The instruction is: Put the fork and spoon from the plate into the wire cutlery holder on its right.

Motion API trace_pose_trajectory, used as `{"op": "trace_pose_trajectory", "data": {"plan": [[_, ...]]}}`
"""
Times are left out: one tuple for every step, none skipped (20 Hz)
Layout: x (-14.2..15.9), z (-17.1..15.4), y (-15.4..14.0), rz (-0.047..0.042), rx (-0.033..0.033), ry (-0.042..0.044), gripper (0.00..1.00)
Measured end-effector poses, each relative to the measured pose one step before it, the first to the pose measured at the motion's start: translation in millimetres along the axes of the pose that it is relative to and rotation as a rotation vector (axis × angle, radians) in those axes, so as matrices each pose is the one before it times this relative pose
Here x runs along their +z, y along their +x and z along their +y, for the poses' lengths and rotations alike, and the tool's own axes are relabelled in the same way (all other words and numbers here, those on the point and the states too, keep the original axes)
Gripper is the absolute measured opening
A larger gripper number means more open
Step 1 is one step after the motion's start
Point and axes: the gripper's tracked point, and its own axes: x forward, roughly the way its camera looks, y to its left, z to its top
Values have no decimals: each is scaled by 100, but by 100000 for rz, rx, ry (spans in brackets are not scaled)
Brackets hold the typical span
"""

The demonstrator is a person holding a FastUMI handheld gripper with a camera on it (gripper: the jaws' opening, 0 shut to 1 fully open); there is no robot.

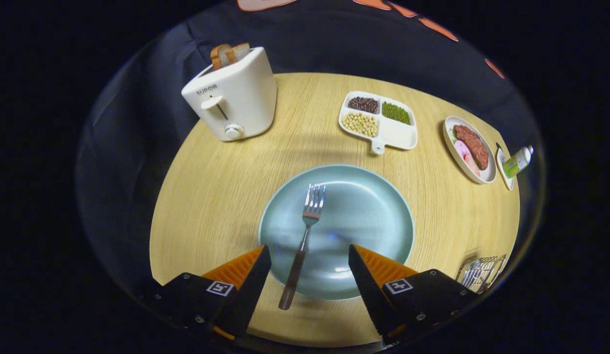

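Note:
A metal fork (303,241) with a dark handle lies on a pale blue plate (369,216), tines pointing away from me and its handle end overhanging the plate's near rim. My gripper (310,256) is open, its two fingers spread either side of the fork's handle without touching it. The wire cutlery holder (482,271) stands on the table to the right of the plate, beyond the right finger. I see no spoon on the plate.
On the round wooden table (216,196) a white toaster (232,96) with bread stands at the far left. A divided dish of beans (379,120) sits beyond the plate. A plate of meat (470,147) and a small bottle (517,161) lie at the far right.

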Motion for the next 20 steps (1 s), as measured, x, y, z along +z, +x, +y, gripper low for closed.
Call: {"op": "trace_pose_trajectory", "data": {"plan": [[-322, 159, 670, 3354, -520, -168, 92], [-499, -133, 525, 3614, -866, 235, 90], [-314, -56, 518, 2893, -585, 103, 85], [-229, -242, 636, 1822, -1258, 277, 81], [-146, -81, 438, 1582, -940, 379, 74], [45, 142, 271, 870, -29, 719, 69], [-127, 147, 346, 1031, 839, 179, 60], [-52, -32, 149, 733, 47, 899, 56], [-45, -114, 218, 195, -136, 1242, 48], [-44, -75, 237, 283, 224, 1395, 40], [146, -305, 8, -803, -957, 1200, 28], [269, 19, 381, -1232, 1172, 355, 21], [71, -117, -351, -219, 1465, 223, 11], [-126, 218, -284, -265, 2318, 651, 9], [-44, -126, 32, -461, 2148, 729, 6], [89, -302, -373, -900, 1265, 72, 6], [178, -445, -678, -1926, 300, -252, 5], [230, -528, -1049, -2844, 493, -187, 5], [-14, -625, -1519, -3416, 752, 791, 6], [363, -1033, -1477, -3312, 573, 1077, 6]]}}
